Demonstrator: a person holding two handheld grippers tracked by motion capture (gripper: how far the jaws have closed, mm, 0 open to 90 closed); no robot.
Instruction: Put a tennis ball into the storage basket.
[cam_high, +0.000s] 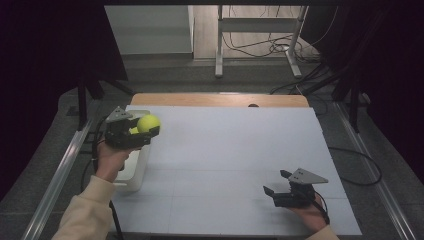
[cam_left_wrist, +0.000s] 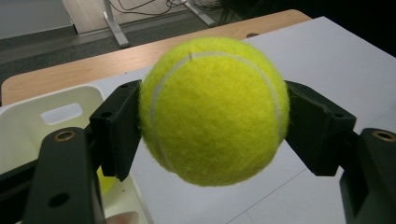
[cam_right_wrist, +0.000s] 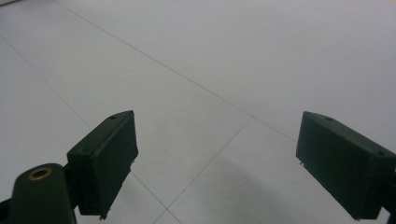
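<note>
At about nine o'clock on the bench (cam_high: 225, 165) stands a white bin (cam_high: 136, 172), set at the left edge where the left hand (cam_high: 111, 159) reaches it easily; a second yellow ball (cam_left_wrist: 106, 183) lies inside it, partly hidden behind the near jaw in the left gripper view. Just above the bin's far end the left tongs (cam_high: 145, 131) hold a tennis ball (cam_left_wrist: 212, 109) — the jaws press on its two sides across the widest part, which is the sensible place to pinch a round, fuzzy thing, since a grip off the middle would let it squirt out. The ball is clear of the bench and hangs over the bin's rim toward the open white surface; judging by that, it is either being lifted out of the bin or carried toward it, and I cannot tell which. The grip looks firm; the felt bulges slightly past the pads.

Moving across, the middle of the bench is bare white sheet with faint seams; the wooden edge of the tabletop shows at twelve o'clock.

At about four o'clock the right tongs (cam_high: 276, 183) rest low over the surface in the right hand (cam_high: 312, 212), jaws wide apart with nothing between them — the right gripper view shows bench surface between the two black pads (cam_right_wrist: 105, 161). Held there, open and out of the way, they seem to be waiting; they point toward the centre, perhaps ready to receive or steady something.
</note>
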